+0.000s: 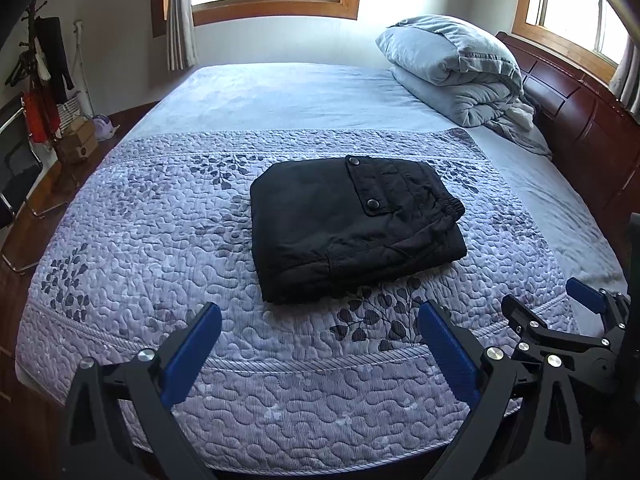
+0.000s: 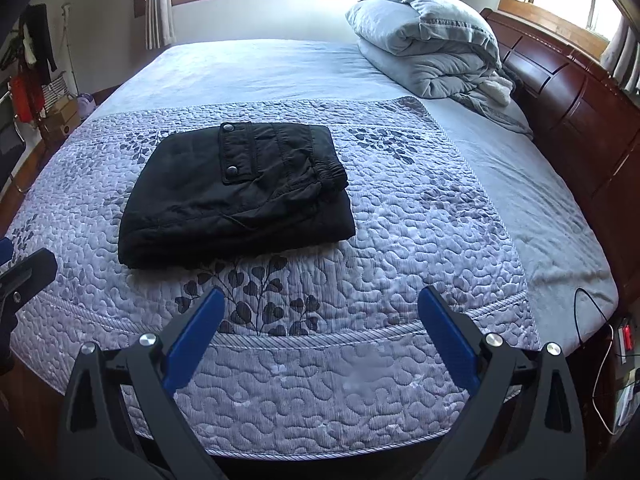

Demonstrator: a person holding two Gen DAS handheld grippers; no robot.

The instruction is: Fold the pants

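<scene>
Both hand-held grippers hover empty above the near edge of the lavender quilted bedspread (image 1: 160, 240): the left gripper (image 1: 320, 344) and the right gripper (image 2: 322, 328) each have their blue-padded fingers spread wide. Ahead of both lie the black fabric pants (image 1: 352, 228), folded into a compact rectangle with a snap-buttoned pocket flap on top, resting flat on the bedspread, apart from either gripper. Farther ahead and to the right sits a folded pale blue duvet (image 1: 452, 68).
</scene>
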